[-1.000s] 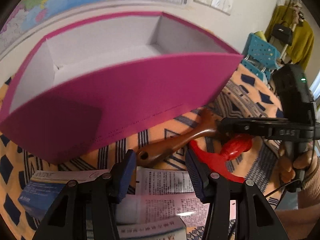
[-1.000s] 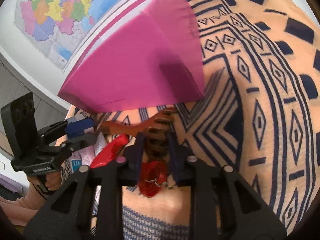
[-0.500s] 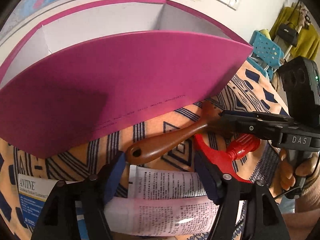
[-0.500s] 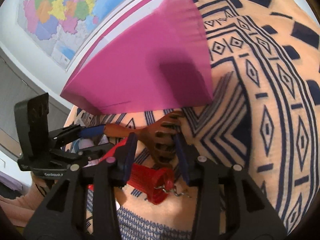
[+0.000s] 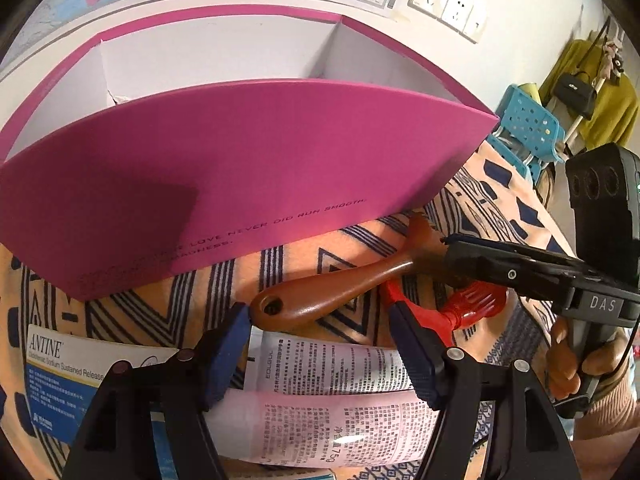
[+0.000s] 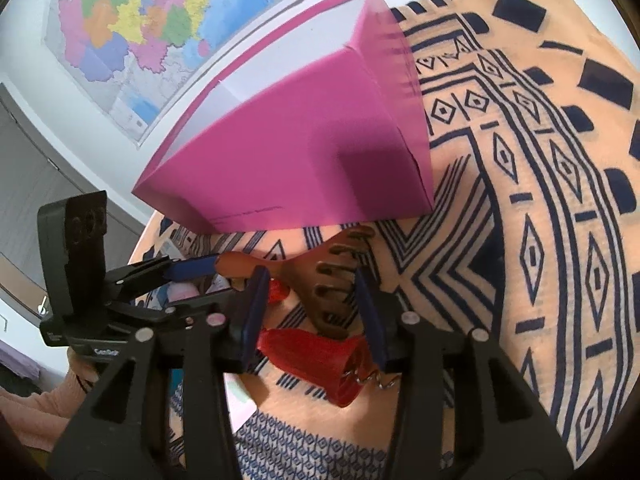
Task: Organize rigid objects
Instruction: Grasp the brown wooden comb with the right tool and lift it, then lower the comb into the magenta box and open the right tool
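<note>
- A brown wooden comb [image 6: 320,280] lies on the patterned cloth of the desk [image 6: 560,200], just in front of the pink box [image 6: 288,152], its toothed head toward the box's right corner and its handle [image 5: 320,300] running away to the left.
- The right claw [image 6: 312,300] straddles the comb's head: both blue pads stand off the wood with a visible gap on each side, so nothing is gripped. Its jaws have just been opening, and they now sit at a middling width with the comb head between them.
- The left claw [image 5: 320,344] stands wide, one pad tip just beside the round end of the comb's handle and the other well off to the side. Its jaws have also just been opening; they press on nothing.
- Beneath the left claw lie a pink-and-white printed tube [image 5: 328,412] and, to its left, a blue-and-white medicine carton [image 5: 68,376].
- A red plastic tool [image 6: 316,356] with a ribbed grip and a small metal hook at its end lies partly under the comb, close to the right claw's pads.
- The pink box is open at the top, white inside, with a white divider [image 5: 108,80] near its left end.
- Behind the box hangs a wall map [image 6: 140,28]; wall sockets [image 5: 448,4] and a blue perforated chair [image 5: 528,120] show further right.
- A hand [image 5: 572,364] holds the right claw's grip.
</note>
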A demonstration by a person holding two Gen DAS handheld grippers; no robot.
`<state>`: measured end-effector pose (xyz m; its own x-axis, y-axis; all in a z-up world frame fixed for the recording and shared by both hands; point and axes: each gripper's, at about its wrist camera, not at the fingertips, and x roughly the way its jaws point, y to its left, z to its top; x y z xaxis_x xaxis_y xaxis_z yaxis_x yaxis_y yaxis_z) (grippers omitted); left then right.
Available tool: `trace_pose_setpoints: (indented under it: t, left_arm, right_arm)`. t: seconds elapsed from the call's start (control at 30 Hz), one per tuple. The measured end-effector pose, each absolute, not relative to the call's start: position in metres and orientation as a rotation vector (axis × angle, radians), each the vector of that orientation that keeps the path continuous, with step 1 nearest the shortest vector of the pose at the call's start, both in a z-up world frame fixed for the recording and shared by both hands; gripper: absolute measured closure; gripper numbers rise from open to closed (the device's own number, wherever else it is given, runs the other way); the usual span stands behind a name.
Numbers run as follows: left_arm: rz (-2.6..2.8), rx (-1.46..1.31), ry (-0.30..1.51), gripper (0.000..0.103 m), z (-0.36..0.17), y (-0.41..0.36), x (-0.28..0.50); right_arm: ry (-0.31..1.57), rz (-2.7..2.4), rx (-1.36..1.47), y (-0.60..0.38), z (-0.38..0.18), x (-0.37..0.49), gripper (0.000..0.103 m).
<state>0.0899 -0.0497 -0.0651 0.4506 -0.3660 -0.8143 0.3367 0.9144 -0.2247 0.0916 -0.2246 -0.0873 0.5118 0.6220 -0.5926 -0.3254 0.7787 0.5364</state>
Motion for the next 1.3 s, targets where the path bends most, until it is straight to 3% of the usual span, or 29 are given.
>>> trace_pose_setpoints:
  t: [0.5, 1.3]
  left_arm:
    - [-0.429, -0.047, 0.929, 0.031, -0.033, -0.047, 0.071]
    - [-0.394, -0.001, 0.687, 0.031, 0.055, -0.051, 0.066]
  right_arm:
    - [0.798, 0.595, 0.342, -0.224, -0.061, 0.071, 0.056]
    - [0.573, 0.643, 0.248, -0.221, 0.035, 0.062, 0.056]
